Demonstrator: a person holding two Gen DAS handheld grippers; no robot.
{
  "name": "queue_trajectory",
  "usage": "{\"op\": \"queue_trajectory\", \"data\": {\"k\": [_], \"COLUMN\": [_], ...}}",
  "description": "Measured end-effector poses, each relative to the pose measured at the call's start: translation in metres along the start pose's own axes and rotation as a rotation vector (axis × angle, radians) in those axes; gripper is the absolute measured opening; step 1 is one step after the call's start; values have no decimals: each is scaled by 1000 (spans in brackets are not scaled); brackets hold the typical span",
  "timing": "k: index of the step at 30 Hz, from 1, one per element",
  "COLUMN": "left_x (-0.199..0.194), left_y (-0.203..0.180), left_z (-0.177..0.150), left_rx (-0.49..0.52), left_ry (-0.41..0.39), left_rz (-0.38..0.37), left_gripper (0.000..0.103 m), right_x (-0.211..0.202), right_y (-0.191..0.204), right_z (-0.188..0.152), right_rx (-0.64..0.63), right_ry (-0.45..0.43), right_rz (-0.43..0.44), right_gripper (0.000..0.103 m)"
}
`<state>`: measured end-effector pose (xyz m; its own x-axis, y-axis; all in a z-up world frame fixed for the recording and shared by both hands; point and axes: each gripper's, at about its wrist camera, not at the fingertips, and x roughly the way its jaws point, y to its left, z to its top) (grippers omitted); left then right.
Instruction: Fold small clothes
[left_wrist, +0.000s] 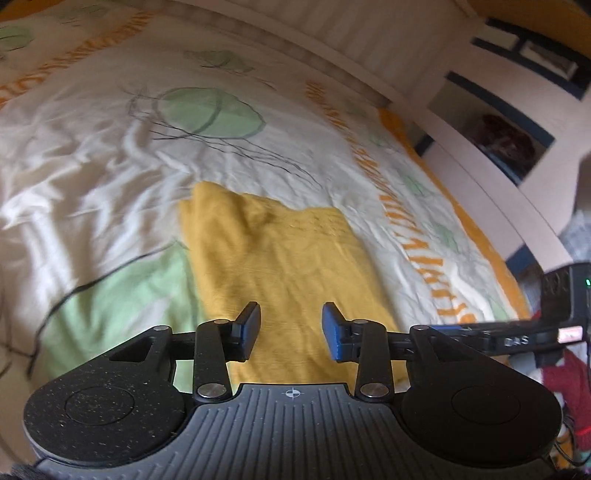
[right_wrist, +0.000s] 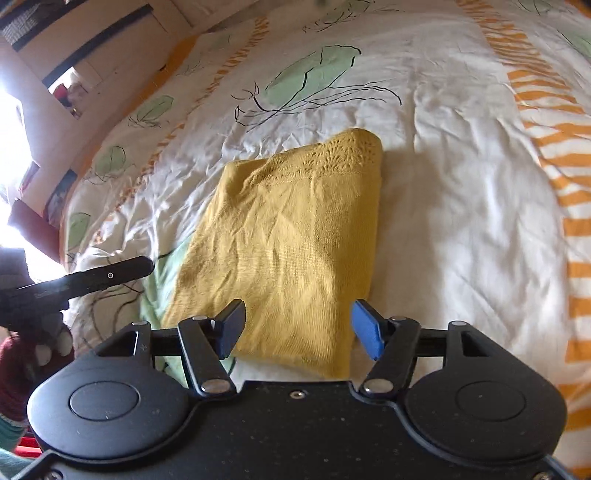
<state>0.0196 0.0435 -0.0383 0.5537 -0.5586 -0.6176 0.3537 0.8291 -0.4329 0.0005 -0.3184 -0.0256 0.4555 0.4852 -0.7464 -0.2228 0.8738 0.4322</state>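
A yellow knit garment (right_wrist: 291, 236) lies folded into a long rectangle on the bed cover (right_wrist: 461, 177); its lace-patterned end is at the far side. It also shows in the left wrist view (left_wrist: 280, 258). My right gripper (right_wrist: 301, 330) is open and empty, just above the garment's near end. My left gripper (left_wrist: 291, 330) is open and empty, over the garment's near part. The left gripper's finger (right_wrist: 107, 275) shows at the left of the right wrist view. Part of the right gripper (left_wrist: 517, 338) shows at the right of the left wrist view.
The bed cover (left_wrist: 92, 166) is white with green leaf prints and orange stripes, and is wrinkled. A pale wooden bed frame and shelving (left_wrist: 480, 122) run along the far side. Bright window light and a red-sleeved hand (right_wrist: 22, 369) are at left.
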Motion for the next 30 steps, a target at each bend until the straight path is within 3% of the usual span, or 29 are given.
{"op": "queue_trajectory", "data": {"k": [2, 5, 10, 12, 16, 20, 25, 29, 30], "left_x": [22, 53, 44, 36, 23, 42, 82, 116, 124], "left_y": [-6, -3, 5, 8, 9, 16, 33, 60, 68], "left_z": [-12, -35, -39, -31, 2, 38, 62, 61, 59], "left_rx": [69, 164, 120, 78, 63, 63, 22, -47, -69], "left_ry": [35, 121, 102, 85, -7, -60, -53, 4, 22], "left_rz": [17, 140, 120, 101, 113, 159, 213, 286, 288], "left_gripper": [36, 35, 36, 37, 51, 52, 53, 53, 57], "right_x": [16, 36, 33, 24, 2, -1, 22, 46, 54], "right_y": [2, -1, -5, -6, -2, 5, 16, 19, 16], "right_z": [-3, -13, -22, -18, -4, 20, 44, 53, 55], "right_rx": [-26, -66, -61, -54, -62, -85, -125, -177, -181], "right_ry": [24, 100, 123, 92, -43, -158, -224, -231, -216], "right_rz": [-37, -120, -107, -96, -81, -70, -21, -2, -6], "right_gripper": [68, 68, 70, 72, 79, 87, 88, 88, 88]}}
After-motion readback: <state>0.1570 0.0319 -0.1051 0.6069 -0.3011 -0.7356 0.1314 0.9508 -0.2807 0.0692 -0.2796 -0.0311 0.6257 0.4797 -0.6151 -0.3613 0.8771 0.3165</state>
